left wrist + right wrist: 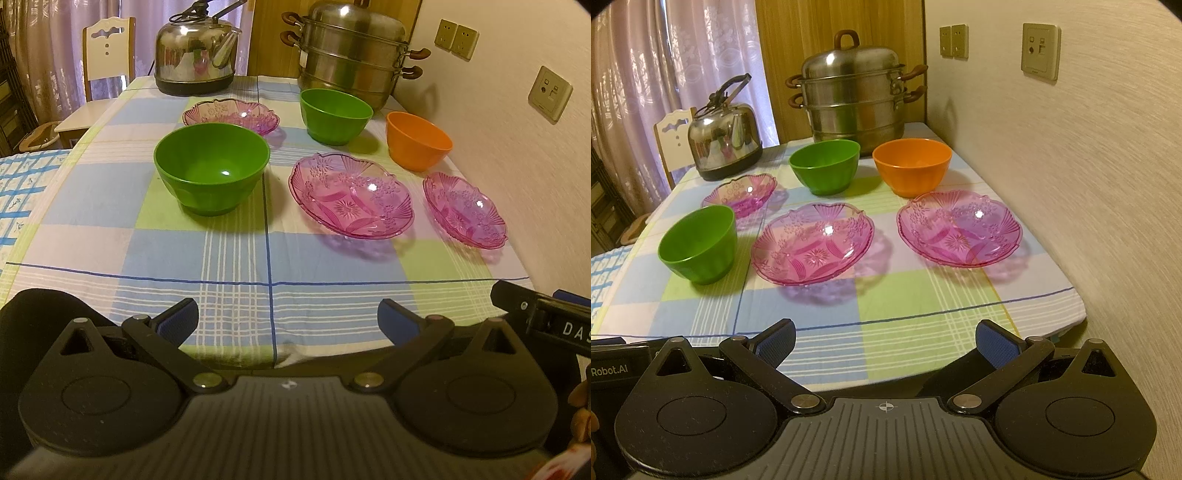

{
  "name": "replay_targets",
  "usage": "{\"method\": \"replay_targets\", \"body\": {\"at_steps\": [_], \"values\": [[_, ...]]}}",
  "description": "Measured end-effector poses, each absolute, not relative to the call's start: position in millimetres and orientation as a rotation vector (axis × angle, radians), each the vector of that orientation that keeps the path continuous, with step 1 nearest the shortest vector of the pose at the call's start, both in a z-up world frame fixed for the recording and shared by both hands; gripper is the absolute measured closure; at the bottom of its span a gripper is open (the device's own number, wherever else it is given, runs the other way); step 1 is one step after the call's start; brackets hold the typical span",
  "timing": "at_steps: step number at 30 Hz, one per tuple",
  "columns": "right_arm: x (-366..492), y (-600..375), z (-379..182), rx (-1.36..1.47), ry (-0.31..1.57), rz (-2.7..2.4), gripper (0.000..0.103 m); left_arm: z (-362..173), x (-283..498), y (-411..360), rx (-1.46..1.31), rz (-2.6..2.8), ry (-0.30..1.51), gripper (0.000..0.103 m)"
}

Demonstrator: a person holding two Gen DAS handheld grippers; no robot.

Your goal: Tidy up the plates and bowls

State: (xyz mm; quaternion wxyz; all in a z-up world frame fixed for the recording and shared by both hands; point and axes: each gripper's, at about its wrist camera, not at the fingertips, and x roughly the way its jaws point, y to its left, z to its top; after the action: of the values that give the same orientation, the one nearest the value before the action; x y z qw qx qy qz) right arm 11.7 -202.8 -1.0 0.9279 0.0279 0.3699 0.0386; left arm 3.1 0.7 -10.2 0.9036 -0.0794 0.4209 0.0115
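Note:
On the checked tablecloth stand two green bowls, a near one and a far one, and an orange bowl by the wall. Three pink glass plates lie among them: middle, right and far left. My left gripper hangs open over the table's near edge, holding nothing. My right gripper is open too, short of the plates.
A steel kettle and a stacked steel steamer pot stand at the table's far end. The wall with sockets runs along the right side. A chair sits at the far left.

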Motion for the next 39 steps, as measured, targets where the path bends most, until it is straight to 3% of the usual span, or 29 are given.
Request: {"method": "replay_targets", "body": {"at_steps": [39], "values": [[9.9,-202.2,-4.1,0.057,0.761,0.081,0.000,-8.4,3.5,1.1,-0.172,0.026,0.864,0.001]]}}
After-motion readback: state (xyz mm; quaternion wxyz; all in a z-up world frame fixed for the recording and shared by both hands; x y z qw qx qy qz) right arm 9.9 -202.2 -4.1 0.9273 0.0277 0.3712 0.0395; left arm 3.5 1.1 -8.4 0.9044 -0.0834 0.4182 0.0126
